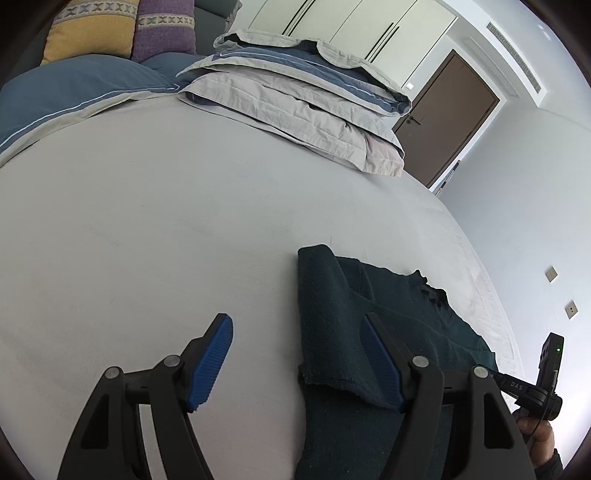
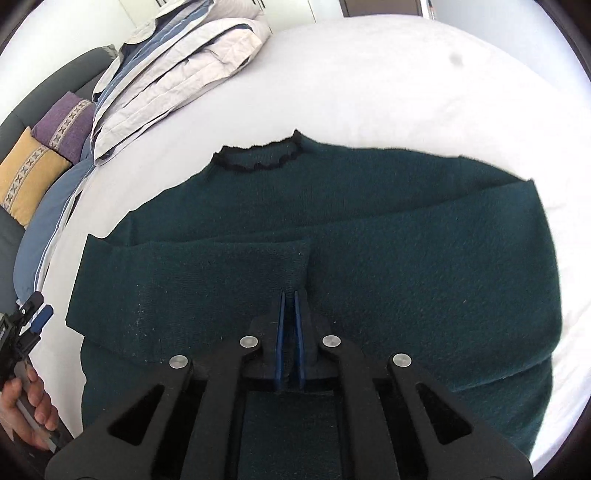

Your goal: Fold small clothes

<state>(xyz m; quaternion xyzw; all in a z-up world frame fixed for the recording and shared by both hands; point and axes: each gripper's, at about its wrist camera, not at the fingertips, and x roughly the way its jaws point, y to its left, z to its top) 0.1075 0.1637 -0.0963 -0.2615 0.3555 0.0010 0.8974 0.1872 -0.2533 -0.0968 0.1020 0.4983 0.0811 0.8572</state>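
A dark green knit sweater [image 2: 369,229] lies flat on the white bed sheet [image 2: 369,74], its black-trimmed collar [image 2: 258,158] at the far side and its sleeves folded across the body. My right gripper [image 2: 290,295] is shut on a fold of the sweater near its middle. My left gripper [image 1: 295,328] is open and empty above the sweater's left edge [image 1: 332,314], one finger over the sheet and one over the cloth. It also shows at the left edge of the right wrist view [image 2: 35,314].
Folded grey and blue bedding [image 1: 295,96] is stacked at the head of the bed, next to a blue pillow [image 1: 74,88] and yellow and purple cushions [image 1: 92,26]. A brown door [image 1: 447,114] and white wardrobes stand beyond. The bed sheet [image 1: 147,221] spreads to the left.
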